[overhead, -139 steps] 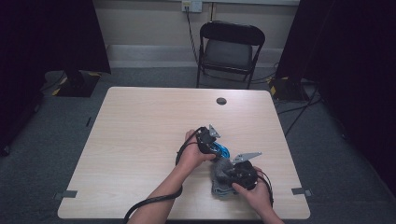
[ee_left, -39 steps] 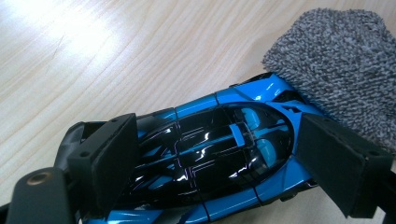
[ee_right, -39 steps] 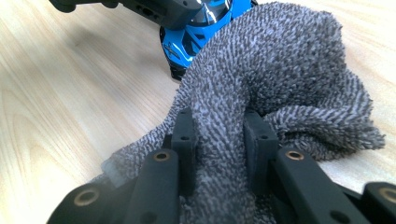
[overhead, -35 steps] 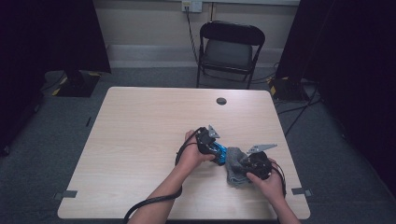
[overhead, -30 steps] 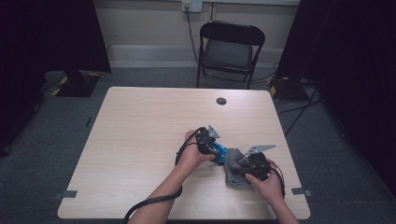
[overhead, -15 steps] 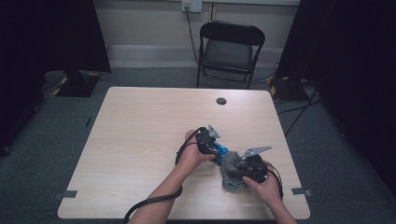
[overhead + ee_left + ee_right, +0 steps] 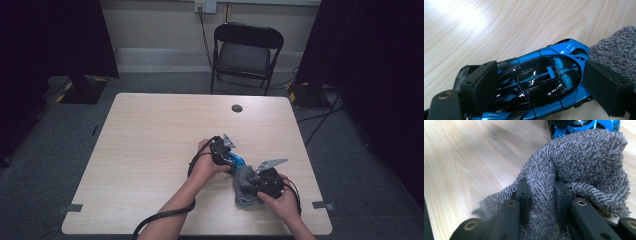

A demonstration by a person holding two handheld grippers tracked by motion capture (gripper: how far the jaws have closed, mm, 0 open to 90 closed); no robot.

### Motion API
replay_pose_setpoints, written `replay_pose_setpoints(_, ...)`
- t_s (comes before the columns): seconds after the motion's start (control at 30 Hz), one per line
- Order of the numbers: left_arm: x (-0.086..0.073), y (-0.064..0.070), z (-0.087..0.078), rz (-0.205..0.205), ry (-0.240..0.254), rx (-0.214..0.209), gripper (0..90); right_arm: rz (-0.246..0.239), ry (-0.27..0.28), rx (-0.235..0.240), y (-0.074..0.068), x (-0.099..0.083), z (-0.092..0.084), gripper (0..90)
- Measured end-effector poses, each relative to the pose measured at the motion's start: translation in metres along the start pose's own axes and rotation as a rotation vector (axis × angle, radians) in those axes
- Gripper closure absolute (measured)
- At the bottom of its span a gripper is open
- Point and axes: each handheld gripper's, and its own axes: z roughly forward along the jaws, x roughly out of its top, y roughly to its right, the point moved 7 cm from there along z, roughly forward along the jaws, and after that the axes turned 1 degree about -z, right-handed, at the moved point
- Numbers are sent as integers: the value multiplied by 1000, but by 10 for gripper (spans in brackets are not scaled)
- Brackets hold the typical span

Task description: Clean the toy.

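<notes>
Left hand-held gripper (image 7: pixel 536 82) clamps blue toy car (image 7: pixel 534 82) on counter (image 7: pixel 150 140), right of centre; right hand-held gripper (image 7: pixel 541 192) pinches grey terry cloth (image 7: pixel 584 162) against its nose. Risk: hard wiping could twist the glossy car from the pads; thin cloth fold may slip free.

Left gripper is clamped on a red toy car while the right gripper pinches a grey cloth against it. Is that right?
One detail is off: the toy car is blue with black, not red, as the left gripper view shows. The rest stands: the left gripper has it between its jaws, and the right gripper pinches the grey cloth, which reaches the car's end.
</notes>
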Motion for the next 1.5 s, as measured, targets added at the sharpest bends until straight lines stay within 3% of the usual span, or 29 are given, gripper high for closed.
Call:
replay_pose_setpoints(0.57,0,0,0,1,-6,3,132,-49,-14,54,-19,2,8,709)
replay_pose_setpoints(0.77,0,0,0,0,0,2,132,-72,-19,89,-22,1,7,708)
replay_pose_setpoints(1.0,0,0,0,-5,9,0,133,-110,-17,92,-26,0,-2,708)
replay_pose_setpoints(1.23,-1,0,0,-2,10,-3,138,-90,18,43,-13,-1,-27,708)
replay_pose_setpoints(1.5,-1,-1,-1,4,5,-4,140,-4,94,-89,23,2,-54,708)
